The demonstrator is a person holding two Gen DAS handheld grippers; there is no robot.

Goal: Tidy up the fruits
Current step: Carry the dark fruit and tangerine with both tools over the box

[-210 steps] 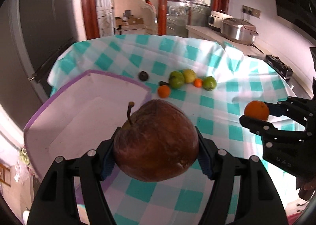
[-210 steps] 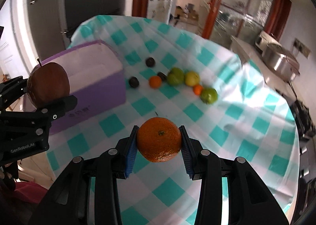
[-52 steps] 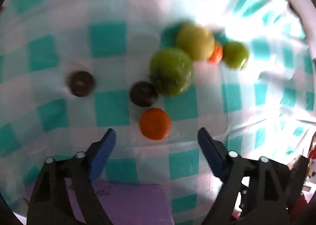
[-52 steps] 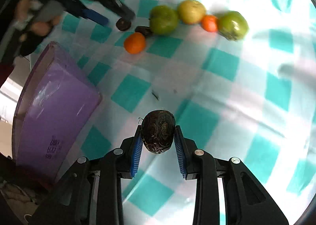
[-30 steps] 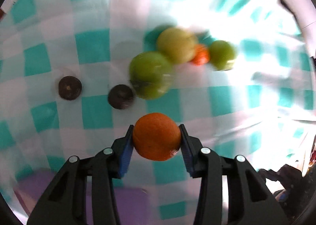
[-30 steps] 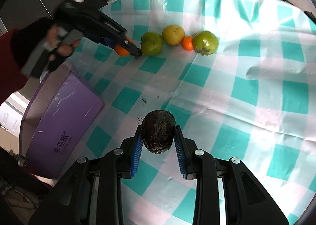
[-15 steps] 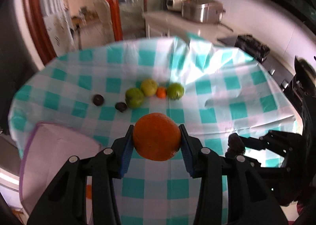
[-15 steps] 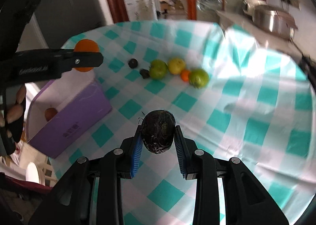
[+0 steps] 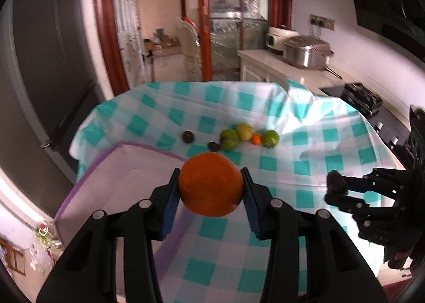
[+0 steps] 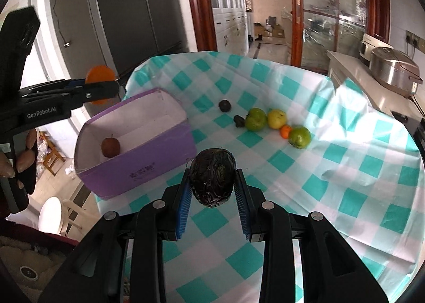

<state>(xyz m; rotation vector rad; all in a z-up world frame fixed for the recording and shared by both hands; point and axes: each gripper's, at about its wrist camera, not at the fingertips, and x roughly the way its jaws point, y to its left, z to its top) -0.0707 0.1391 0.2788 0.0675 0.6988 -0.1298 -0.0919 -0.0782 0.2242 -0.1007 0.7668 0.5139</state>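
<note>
Two grippers each pinch a fruit above the table. The left gripper [image 9: 211,186] has its blue pads pressed on either side of an orange [image 9: 210,184], held over the near right corner of the purple box [image 9: 87,172]. The right gripper [image 10: 213,188] has its pads clamped on a dark wrinkled fruit [image 10: 213,176], held over the checked tablecloth [image 10: 332,170] just right of the box.

From the right wrist view, the box sits at the table's left edge with its open top up, and one brown apple [image 10: 110,147] lies inside on its white floor. A hand [image 10: 20,156] grips the left gripper's handle at the left edge of that view.

Farther across the cloth, the remaining fruits lie in a loose row: a dark round fruit [image 10: 224,105] by itself on the left, then a small dark fruit [image 10: 239,121] touching a green fruit [image 10: 255,119], a yellow fruit [image 10: 277,118], a small orange one [image 10: 285,131] and another green fruit [image 10: 299,137] at the right end.

Beyond the table on the right, a counter [image 10: 353,69] carries a steel cooker [image 10: 393,70].
</note>
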